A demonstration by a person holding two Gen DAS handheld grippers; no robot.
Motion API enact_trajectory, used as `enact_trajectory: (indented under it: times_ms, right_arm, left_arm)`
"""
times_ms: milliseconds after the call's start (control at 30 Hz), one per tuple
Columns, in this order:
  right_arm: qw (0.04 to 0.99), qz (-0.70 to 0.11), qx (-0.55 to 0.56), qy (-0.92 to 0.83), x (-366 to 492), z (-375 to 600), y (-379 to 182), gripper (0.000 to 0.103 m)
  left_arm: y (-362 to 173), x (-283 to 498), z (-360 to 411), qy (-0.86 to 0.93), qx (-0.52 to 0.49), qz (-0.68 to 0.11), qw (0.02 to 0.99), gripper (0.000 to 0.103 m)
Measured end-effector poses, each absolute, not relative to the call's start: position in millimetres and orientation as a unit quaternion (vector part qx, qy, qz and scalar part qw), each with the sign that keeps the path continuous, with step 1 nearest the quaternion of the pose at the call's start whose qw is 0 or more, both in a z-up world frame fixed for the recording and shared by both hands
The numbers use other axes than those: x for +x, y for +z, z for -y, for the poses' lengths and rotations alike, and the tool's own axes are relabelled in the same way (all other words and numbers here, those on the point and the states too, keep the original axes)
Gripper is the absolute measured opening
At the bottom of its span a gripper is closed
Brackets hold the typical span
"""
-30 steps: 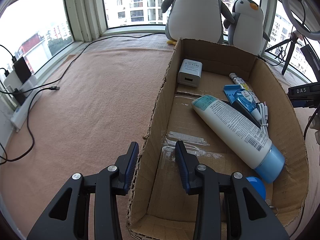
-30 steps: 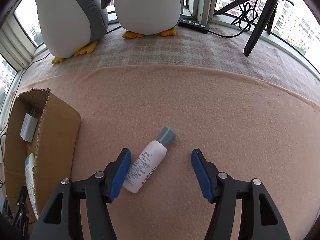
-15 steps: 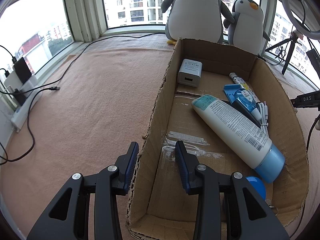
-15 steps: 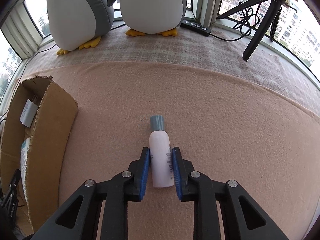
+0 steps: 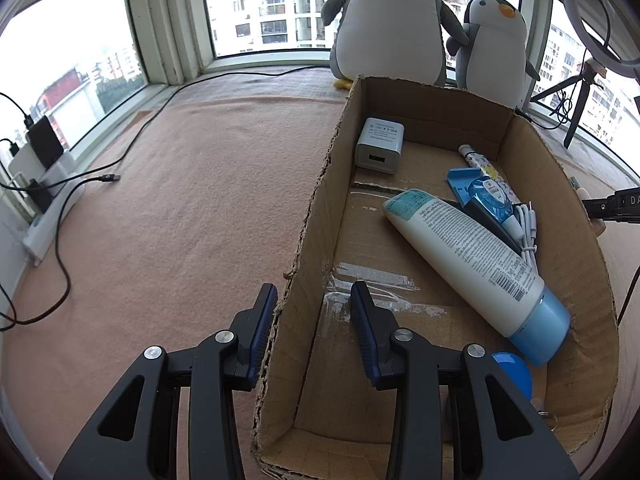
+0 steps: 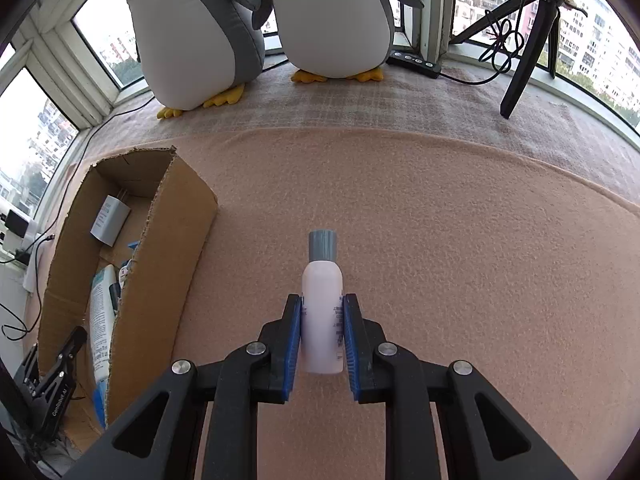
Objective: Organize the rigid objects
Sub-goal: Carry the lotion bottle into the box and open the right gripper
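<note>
Your right gripper [image 6: 322, 334] is clenched on the small white bottle [image 6: 322, 312] above the blanket, your left gripper [image 5: 314, 328] straddles the cardboard box [image 5: 316, 216] wall unclenched; next carry the bottle leftward into the box.

hidden: blue ball [image 5: 514, 372] behind tool arm | cut off: penguin heads [image 6: 256, 20]

Right tongs [image 6: 322, 334] have closed on the bottle [image 6: 322, 304], straightening it.
</note>
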State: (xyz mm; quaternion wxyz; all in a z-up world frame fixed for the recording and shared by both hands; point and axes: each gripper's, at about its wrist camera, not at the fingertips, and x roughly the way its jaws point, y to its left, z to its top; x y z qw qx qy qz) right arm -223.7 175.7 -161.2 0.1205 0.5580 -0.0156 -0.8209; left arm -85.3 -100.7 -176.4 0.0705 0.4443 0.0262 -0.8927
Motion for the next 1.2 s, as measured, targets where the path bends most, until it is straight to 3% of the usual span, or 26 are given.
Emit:
enact_trajectory:
  times_ms: [467, 1200]
  right_arm:
    - [0.222, 0.015, 0.526, -0.821, -200.0, -111.9, -110.8, 0.018]
    - [0.283, -0.040, 0.543, -0.789, -202.8, -21.9, -132.2, 0.018]
  left_arm:
    - [-176.3, -85.3, 100.6, -0.893, 0.444, -0.026, 0.070, 0.036]
    - [-176.5, -85.4, 100.9, -0.893, 0.445, -0.025, 0.071, 0.036]
